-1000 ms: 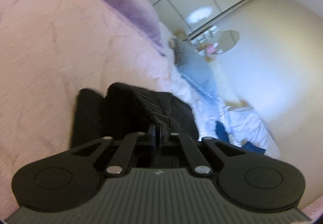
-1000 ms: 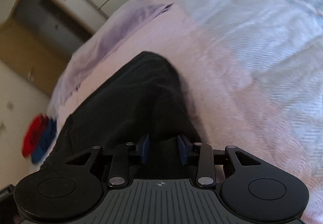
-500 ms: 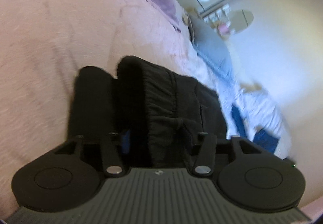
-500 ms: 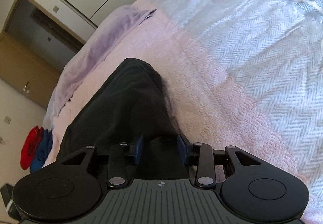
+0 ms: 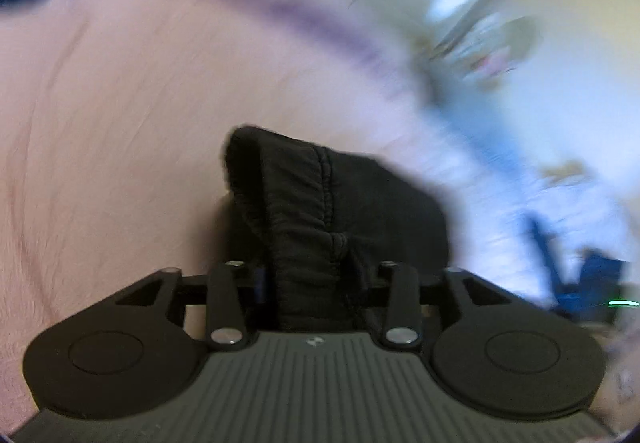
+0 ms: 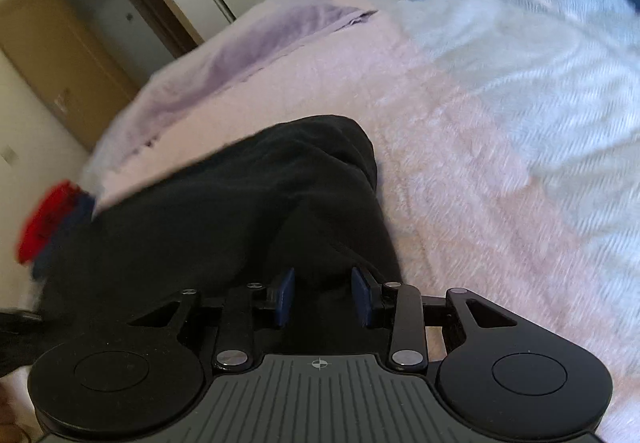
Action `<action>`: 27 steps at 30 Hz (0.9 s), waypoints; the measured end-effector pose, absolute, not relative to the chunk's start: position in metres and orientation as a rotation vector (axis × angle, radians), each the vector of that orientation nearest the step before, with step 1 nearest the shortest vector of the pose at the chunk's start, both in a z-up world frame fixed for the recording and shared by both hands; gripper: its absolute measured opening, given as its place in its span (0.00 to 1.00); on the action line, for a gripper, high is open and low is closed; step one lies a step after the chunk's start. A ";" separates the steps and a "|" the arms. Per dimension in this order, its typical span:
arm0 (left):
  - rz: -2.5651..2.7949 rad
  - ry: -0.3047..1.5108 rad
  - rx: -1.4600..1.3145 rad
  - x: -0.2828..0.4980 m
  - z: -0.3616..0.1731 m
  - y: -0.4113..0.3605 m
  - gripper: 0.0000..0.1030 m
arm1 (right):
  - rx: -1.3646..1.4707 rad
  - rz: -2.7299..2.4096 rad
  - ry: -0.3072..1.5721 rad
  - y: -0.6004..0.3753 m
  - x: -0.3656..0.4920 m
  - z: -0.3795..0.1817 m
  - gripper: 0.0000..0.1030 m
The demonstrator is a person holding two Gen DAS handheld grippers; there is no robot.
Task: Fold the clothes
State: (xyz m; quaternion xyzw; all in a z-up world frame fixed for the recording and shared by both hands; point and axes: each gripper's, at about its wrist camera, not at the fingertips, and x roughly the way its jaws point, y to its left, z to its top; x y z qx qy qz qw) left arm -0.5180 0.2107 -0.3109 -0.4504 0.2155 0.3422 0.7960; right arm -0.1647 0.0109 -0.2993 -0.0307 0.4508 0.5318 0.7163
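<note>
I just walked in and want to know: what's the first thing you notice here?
A lumpy black garment lies in the middle of a fluffy pink blanket on the bed. A purple cloth is draped along the bed's far edge, and a bright red bundle sits beyond the bed's left side.

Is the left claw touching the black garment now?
Cannot tell. In the left wrist view the left claw has just been opening, and the black garment runs between its fingers, but dark cloth and blur hide any contact or gap.
</note>
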 end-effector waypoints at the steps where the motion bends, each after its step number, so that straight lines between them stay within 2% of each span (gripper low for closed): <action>1: 0.741 0.462 -1.028 -0.523 -0.330 0.220 0.47 | -0.067 1.184 0.982 0.009 -0.167 -0.298 0.35; 3: 0.654 0.330 -1.170 -0.549 -0.340 0.225 0.47 | -0.064 1.191 0.943 -0.002 -0.169 -0.295 0.35; 6: 0.678 0.254 -1.121 -0.572 -0.325 0.217 0.45 | -0.065 1.190 0.873 -0.025 -0.172 -0.291 0.35; 16: 0.648 0.351 -1.027 -0.573 -0.312 0.184 0.44 | -0.089 1.248 0.748 -0.091 -0.200 -0.289 0.35; 17: 0.660 0.362 -1.002 -0.571 -0.313 0.182 0.43 | -0.099 1.256 0.748 -0.092 -0.201 -0.291 0.35; 18: 0.681 0.380 -0.972 -0.565 -0.314 0.185 0.29 | -0.110 1.264 0.747 -0.093 -0.203 -0.292 0.35; 19: 0.697 0.398 -0.936 -0.558 -0.314 0.187 0.27 | -0.121 1.261 0.760 -0.089 -0.204 -0.298 0.35; 21: 0.716 0.435 -0.833 -0.548 -0.310 0.188 0.10 | -0.146 1.245 0.771 -0.079 -0.206 -0.310 0.35; 27: 0.755 0.451 -0.775 -0.553 -0.302 0.177 0.14 | -0.198 1.201 0.732 -0.066 -0.219 -0.316 0.35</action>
